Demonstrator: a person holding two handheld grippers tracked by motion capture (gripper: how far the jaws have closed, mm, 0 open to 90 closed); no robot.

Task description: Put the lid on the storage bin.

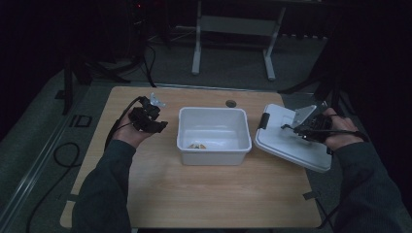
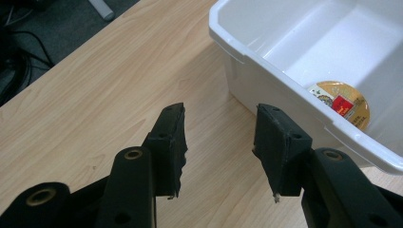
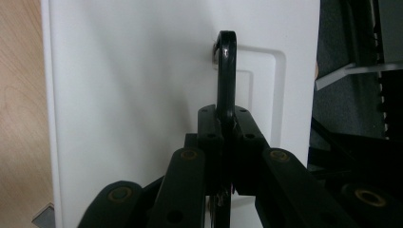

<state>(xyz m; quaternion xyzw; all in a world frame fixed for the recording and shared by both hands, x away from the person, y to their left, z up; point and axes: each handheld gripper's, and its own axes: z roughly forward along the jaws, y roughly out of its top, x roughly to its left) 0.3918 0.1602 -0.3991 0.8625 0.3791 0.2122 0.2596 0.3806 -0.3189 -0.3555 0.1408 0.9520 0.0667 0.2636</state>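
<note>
- Your right gripper (image 3: 226,124) has its jaws clamped on the black handle (image 3: 226,71) of the white lid (image 1: 291,141). In the right gripper view the handle's long axis runs straight away from the jaws, up across the lid's recessed panel.
- The lid lies by the tabletop's (image 1: 204,194) right edge, just beside the white bin (image 1: 213,154), with its far right corner past that edge. Your right hand (image 1: 340,133) is the one on it, so any lift or swing toward the bin is probably its job.
- Your left gripper (image 2: 219,142) has its jaws apart and holds nothing. It hovers over bare wood at the bin's left side, with the bin's rim just ahead and to the right of the jaws.
- The bin sits mid-table, open. Inside, against its near left corner, lies one small round yellow packet (image 2: 343,102) with a red label; the rest of the bin floor is bare.
</note>
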